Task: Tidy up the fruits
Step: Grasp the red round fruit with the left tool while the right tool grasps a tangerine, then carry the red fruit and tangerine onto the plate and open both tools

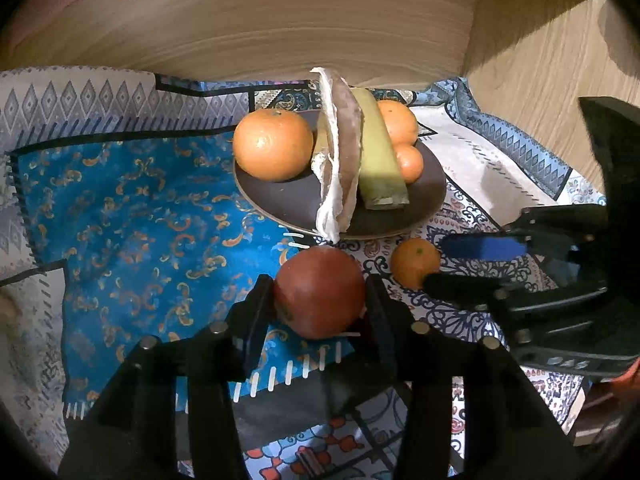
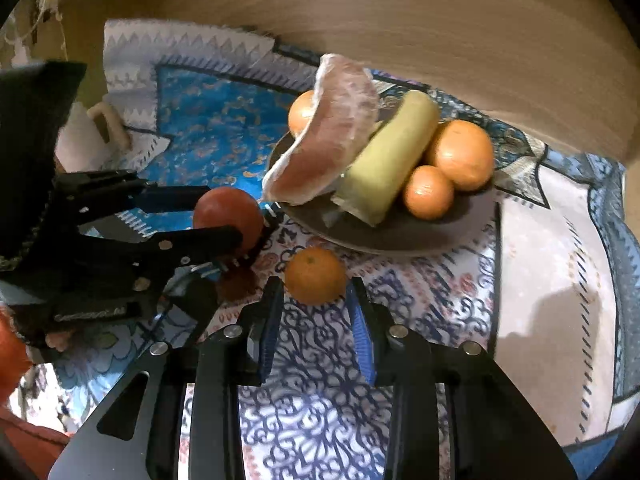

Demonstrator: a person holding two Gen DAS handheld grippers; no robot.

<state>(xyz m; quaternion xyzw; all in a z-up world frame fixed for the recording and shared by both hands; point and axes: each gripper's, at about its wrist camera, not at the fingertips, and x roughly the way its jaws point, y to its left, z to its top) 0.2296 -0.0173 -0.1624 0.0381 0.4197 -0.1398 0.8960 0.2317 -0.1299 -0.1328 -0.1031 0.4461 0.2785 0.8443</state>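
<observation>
The left hand-held gripper point(image 1: 320, 300) is clamped on a dark red fruit point(image 1: 319, 292), apparently an apple, just near of the brown plate point(image 1: 280, 200). The right hand-held gripper point(image 2: 316, 308) stands released, its fingers flanking a small mandarin point(image 2: 315, 275) on the patterned cloth point(image 2: 320, 420) without pressing it. The plate lies directly beyond both, so either hand-held gripper need only carry its fruit straight forward.
</observation>
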